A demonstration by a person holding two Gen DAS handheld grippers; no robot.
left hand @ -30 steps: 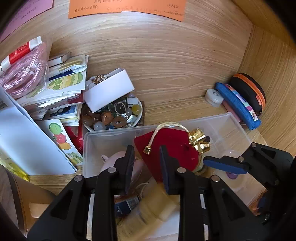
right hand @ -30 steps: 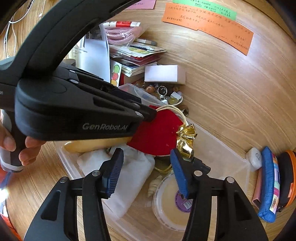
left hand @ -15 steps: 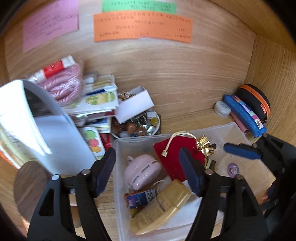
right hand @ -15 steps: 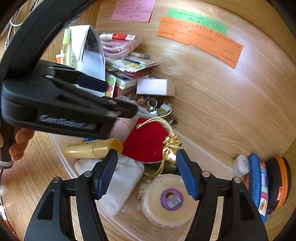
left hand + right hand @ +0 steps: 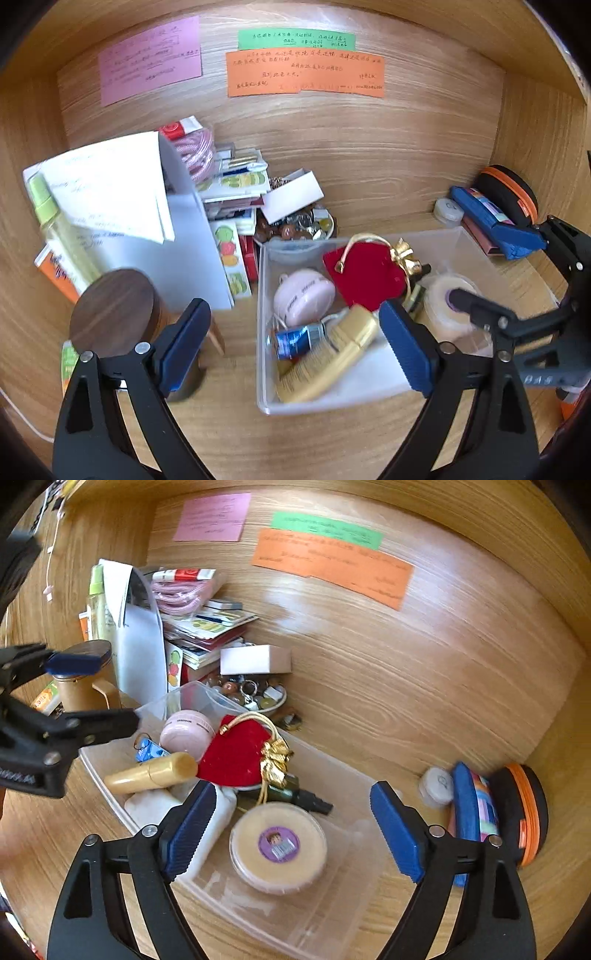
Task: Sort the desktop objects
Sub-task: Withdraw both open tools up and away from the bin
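Both tools are matte black plastic. The left gripper (image 5: 295,339) has two angular forked arms with triangular cut-outs, silver screw heads at the joints and ribbed blue pads (image 5: 404,349). The right gripper (image 5: 295,829) is built alike; pale embossed lettering marks the body's side.

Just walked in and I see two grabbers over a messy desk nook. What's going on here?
A person is sorting desk clutter with a handheld gripper in each hand. Both the left gripper and the right gripper hang over the clear plastic bin, their jaws just opened wide with nothing between the pads. In the bin lie a red pouch, a gold tube, a pink round case and a round tub. Papers, a bowl of beads and pencil cases remain outside.
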